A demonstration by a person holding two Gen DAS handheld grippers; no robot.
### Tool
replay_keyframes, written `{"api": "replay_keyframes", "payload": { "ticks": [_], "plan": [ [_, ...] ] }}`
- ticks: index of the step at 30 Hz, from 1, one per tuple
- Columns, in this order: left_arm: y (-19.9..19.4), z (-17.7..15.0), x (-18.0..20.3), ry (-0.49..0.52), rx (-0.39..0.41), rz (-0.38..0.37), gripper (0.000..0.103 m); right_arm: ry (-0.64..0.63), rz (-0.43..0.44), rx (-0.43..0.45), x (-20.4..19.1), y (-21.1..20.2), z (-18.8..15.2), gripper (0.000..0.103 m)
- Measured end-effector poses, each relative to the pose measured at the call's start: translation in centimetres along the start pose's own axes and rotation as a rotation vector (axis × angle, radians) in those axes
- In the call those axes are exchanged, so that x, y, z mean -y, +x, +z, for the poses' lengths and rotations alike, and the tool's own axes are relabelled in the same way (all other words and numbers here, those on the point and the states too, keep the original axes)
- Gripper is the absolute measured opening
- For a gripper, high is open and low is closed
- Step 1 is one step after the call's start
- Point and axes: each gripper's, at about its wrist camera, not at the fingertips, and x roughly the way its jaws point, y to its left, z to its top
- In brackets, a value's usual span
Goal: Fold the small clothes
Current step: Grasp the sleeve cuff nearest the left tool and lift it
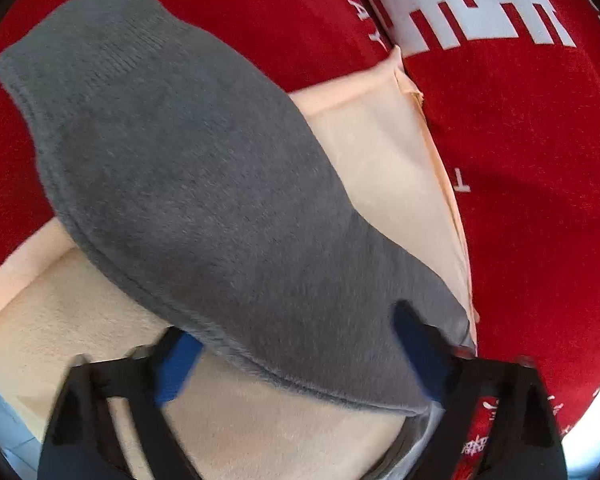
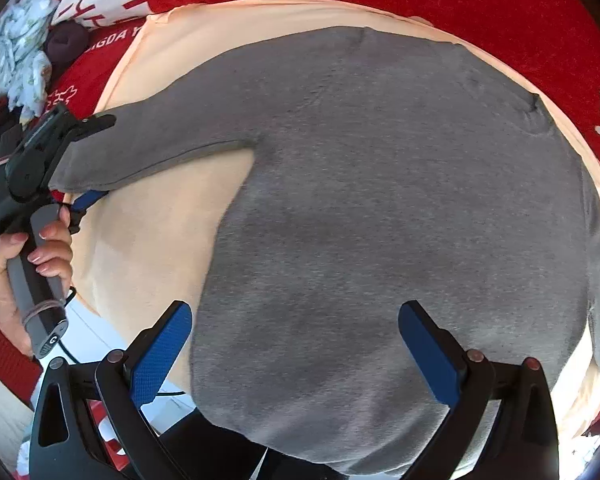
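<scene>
A small grey top (image 2: 380,200) lies spread on a peach cloth (image 2: 160,240). Its sleeve (image 2: 160,144) stretches out to the left, where my left gripper (image 2: 92,160) straddles the cuff end. In the left wrist view the grey sleeve (image 1: 204,184) runs diagonally between the blue pads of the left gripper (image 1: 296,354). One pad sits partly under the sleeve's edge and the other on top of it. The jaws stand wide and the cloth is not bunched. My right gripper (image 2: 296,352) hovers open over the top's lower body, with nothing pinched.
A red cloth with white lettering (image 1: 520,140) covers the surface under the peach cloth (image 1: 380,152). A heap of white patterned clothes (image 2: 16,60) and a dark item (image 2: 66,42) lie at the far left. A hand (image 2: 40,248) in a red sleeve holds the left gripper's handle.
</scene>
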Motion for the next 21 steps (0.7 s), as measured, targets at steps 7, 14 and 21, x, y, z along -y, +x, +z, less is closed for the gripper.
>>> {"api": "replay_keyframes", "payload": {
  "ticks": [7,14,21],
  "plan": [
    [-0.5,0.5,-0.4,0.083,0.02,0.091,0.009,-0.008,-0.003,0.014,-0.7,-0.4,-0.4,0.103],
    [-3.6,-0.2,4.3,0.332,0.127,0.089,0.007,0.035,-0.002,0.03,0.1,-1.3,-1.3,0.103],
    [-5.6,-2.8,12.4,0.614,0.189,0.047,0.007,0.108,0.011,0.051,2.9,-2.3,-2.6,0.103]
  ]
}}
